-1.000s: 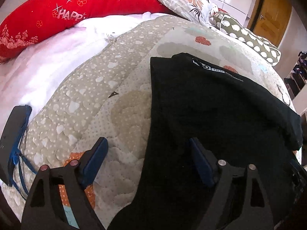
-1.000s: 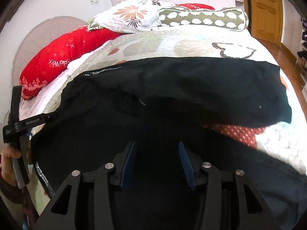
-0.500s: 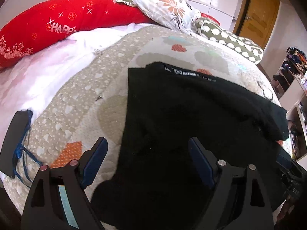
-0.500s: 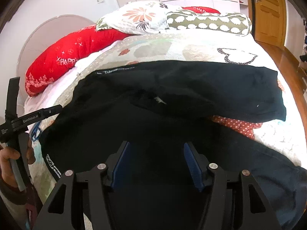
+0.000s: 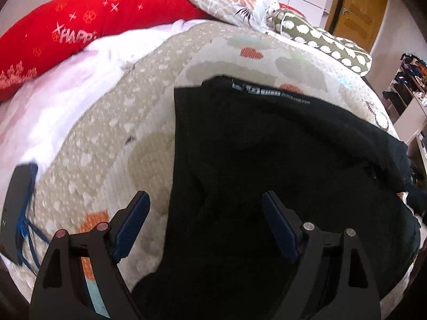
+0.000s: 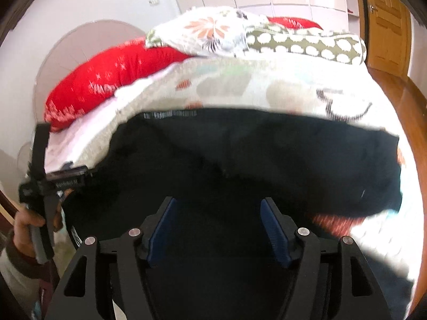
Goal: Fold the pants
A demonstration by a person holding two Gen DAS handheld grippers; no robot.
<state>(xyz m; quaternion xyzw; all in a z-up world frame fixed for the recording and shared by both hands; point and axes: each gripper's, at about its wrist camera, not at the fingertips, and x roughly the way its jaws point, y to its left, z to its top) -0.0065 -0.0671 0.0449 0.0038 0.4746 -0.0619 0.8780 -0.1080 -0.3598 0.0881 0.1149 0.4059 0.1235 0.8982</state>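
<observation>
Black pants (image 5: 280, 160) on quilt (image 5: 112, 144), red pillow (image 5: 80, 26) beyond, left tool (image 5: 205, 213) wide, right tool (image 6: 217, 226) just widened, both empty.

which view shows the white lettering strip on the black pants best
The left wrist view: the white lettering strip on the black pants is near and fairly sharp. The right wrist view shows it smaller and blurred.

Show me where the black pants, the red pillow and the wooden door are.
black pants (image 5: 280, 154), left wrist view, middle of the cloth.
red pillow (image 5: 88, 24), left wrist view, its embroidered front.
wooden door (image 6: 387, 26), right wrist view, its upper panel.
</observation>
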